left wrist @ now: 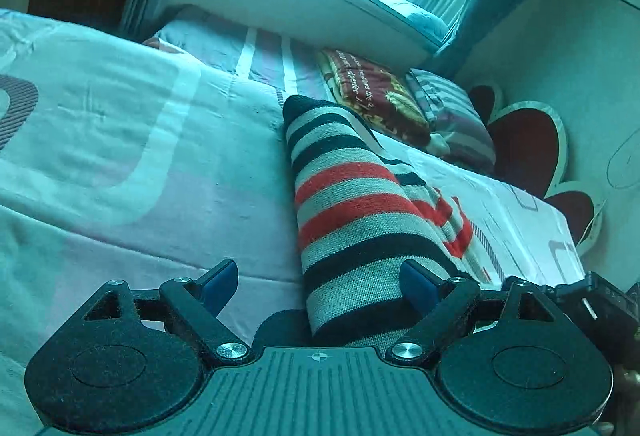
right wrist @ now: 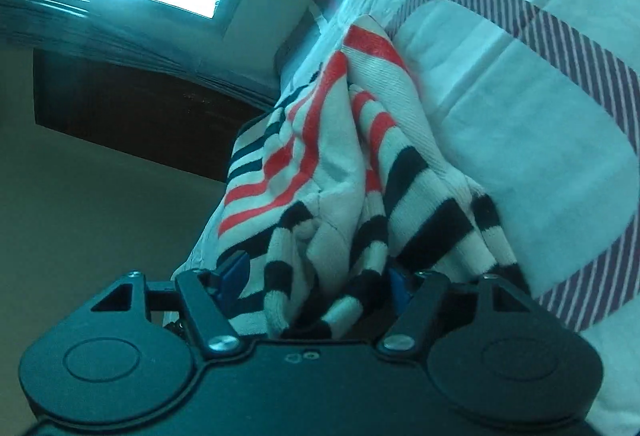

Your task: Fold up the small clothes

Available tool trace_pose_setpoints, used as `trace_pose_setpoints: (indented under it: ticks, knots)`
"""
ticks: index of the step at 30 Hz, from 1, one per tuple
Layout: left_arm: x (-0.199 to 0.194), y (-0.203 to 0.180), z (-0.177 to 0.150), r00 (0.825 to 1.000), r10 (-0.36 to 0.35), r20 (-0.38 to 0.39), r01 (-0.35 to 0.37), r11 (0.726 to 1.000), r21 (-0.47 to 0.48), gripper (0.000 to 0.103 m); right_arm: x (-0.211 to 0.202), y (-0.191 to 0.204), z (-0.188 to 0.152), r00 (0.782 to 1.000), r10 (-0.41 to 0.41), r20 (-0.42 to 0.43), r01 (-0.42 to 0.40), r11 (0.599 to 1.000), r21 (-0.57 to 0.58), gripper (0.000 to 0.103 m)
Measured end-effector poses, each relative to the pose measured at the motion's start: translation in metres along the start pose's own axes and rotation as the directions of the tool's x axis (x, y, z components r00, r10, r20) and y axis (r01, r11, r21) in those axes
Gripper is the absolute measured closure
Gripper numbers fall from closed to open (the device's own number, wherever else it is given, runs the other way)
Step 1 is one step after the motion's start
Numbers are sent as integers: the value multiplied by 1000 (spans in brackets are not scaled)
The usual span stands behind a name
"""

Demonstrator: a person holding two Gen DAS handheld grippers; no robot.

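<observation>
— On the pale patterned bed (left wrist: 120,140), where do we stand?
— Barely begun: our striped knit garment in black, red and grey (left wrist: 352,220) lies bunched, unfolded, between both grippers' parted jaws.

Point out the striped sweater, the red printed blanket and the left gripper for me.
striped sweater (left wrist: 348,204), left wrist view, on a red stripe of the folded body.
red printed blanket (left wrist: 376,92), left wrist view, on its top face near the lettering.
left gripper (left wrist: 316,282), left wrist view, midway between the blue fingertips.
</observation>
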State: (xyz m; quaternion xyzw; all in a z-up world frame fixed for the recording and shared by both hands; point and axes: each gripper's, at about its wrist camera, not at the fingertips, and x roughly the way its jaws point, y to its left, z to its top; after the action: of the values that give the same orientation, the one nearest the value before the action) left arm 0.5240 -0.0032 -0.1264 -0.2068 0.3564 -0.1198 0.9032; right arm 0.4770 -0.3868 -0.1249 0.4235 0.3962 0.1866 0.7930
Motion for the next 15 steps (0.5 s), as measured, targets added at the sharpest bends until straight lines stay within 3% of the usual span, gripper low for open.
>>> trace_pose_setpoints:
  ticks: [2, 4, 5, 6, 8, 10, 11, 13, 15]
  knots:
    - [7, -4, 8, 999, 28, 21, -28, 999, 17, 16, 8, 15, 2, 998, -66, 20, 68, 993, -92, 39]
    - [18, -4, 15, 1000, 31, 7, -31, 999, 13, 16, 19, 35, -1, 981, -191, 43, 196, 948, -252, 75]
    - [25, -7, 17, 999, 33, -21, -33, 999, 30, 16, 20, 45, -6, 972, -229, 59, 236, 911, -337, 75]
    - [32, -9, 16, 999, 42, -29, -40, 998, 47, 16, 21, 56, -12, 965, -248, 84, 260, 869, -421, 78]
    - [36, -13, 17, 998, 49, -31, -48, 997, 57, 16, 15, 78, -28, 947, -265, 182, 321, 733, -600, 79]
    - [32, -20, 17, 999, 52, -4, -52, 996, 75, 16, 2, 99, -42, 935, -207, 287, 353, 608, -711, 80]
    - [33, -23, 16, 998, 55, 2, -55, 995, 87, 16, -5, 103, -46, 931, -174, 321, 360, 578, -732, 80]
    - [38, -27, 13, 998, 57, -8, -56, 994, 96, 16, -17, 95, -42, 910, -179, 373, 404, 577, -709, 80]
    - [49, -34, 9, 995, 87, -46, -80, 988, 129, 16, -5, 65, -23, 909, -281, 309, 417, 668, -617, 80]
